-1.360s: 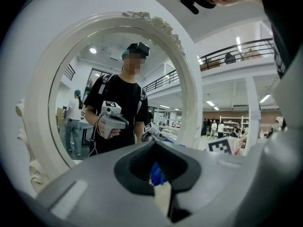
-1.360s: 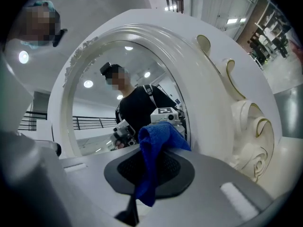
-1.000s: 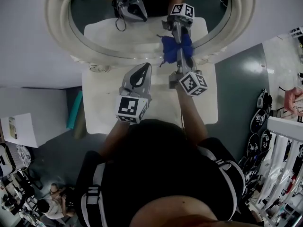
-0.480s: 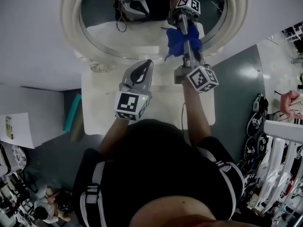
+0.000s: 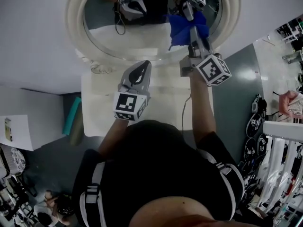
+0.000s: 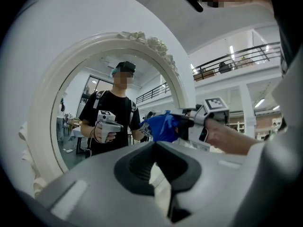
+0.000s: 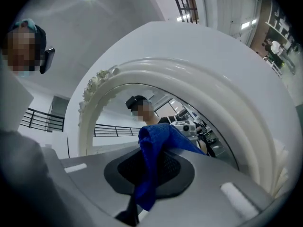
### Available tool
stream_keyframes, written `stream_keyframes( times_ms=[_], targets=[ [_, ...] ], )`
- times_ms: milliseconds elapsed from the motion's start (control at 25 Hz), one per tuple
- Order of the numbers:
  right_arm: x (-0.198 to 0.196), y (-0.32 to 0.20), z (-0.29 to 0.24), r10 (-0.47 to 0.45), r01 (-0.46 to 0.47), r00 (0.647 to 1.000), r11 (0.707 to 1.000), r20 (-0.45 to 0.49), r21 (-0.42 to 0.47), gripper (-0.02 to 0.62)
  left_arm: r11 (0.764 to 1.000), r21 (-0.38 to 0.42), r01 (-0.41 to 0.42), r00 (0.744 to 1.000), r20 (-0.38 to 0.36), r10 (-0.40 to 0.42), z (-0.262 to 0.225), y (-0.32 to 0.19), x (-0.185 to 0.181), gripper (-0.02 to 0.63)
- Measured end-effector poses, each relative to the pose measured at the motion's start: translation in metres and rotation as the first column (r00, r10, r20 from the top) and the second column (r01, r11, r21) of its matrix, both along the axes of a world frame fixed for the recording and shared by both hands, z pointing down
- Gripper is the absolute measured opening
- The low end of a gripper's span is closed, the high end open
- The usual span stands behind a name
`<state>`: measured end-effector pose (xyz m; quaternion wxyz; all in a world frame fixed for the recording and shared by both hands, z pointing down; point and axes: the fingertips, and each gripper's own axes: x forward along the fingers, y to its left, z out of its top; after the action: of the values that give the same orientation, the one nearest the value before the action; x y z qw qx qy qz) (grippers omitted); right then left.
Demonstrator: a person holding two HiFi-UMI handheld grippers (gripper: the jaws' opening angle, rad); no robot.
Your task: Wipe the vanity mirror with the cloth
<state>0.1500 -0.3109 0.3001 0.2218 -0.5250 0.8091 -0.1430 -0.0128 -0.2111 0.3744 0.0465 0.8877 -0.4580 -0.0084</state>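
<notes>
The vanity mirror has a white ornate oval frame [image 5: 75,37] and stands at the back of a white table [image 5: 99,112]. My right gripper [image 5: 193,32] is shut on the blue cloth [image 5: 179,30] and holds it against the right part of the glass. Its reflection meets it there. In the right gripper view the blue cloth [image 7: 154,160] hangs bunched between the jaws, with the mirror frame [image 7: 199,89] close ahead. My left gripper [image 5: 141,67] is shut on nothing and hovers over the table before the mirror's lower rim. The left gripper view shows the cloth [image 6: 161,126] at the glass.
A teal object [image 5: 73,110] lies on the floor left of the table, beside a white sheet [image 5: 14,126]. White racks with dark items [image 5: 279,150] stand at the right. Another person [image 5: 47,207] is at the lower left. A plain wall backs the mirror.
My right gripper has carried the cloth up and to the right across the glass. The left gripper has hardly moved.
</notes>
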Motion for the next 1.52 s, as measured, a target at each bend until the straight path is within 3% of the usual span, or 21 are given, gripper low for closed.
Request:
stream_keyframes(
  times_ms=[280, 720, 1520],
  targets=[
    [-0.005, 0.0, -0.038, -0.04, 0.041, 0.998, 0.999, -0.051, 0.009, 0.029, 1.0, 0.006, 0.004, 1.0, -0.008, -0.004, 0.001, 0.004, -0.003, 0.008],
    [-0.013, 0.002, -0.109, -0.071, 0.076, 0.996, 0.99, -0.044, 0.119, 0.029, 1.0, 0.018, -0.005, 1.0, -0.014, 0.005, -0.006, 0.01, 0.0, 0.008],
    [-0.018, 0.003, -0.133, -0.073, 0.077, 0.997, 0.982, -0.032, 0.173, 0.029, 0.999, 0.045, 0.021, 1.0, -0.025, -0.02, -0.017, 0.008, -0.014, 0.008]
  ],
)
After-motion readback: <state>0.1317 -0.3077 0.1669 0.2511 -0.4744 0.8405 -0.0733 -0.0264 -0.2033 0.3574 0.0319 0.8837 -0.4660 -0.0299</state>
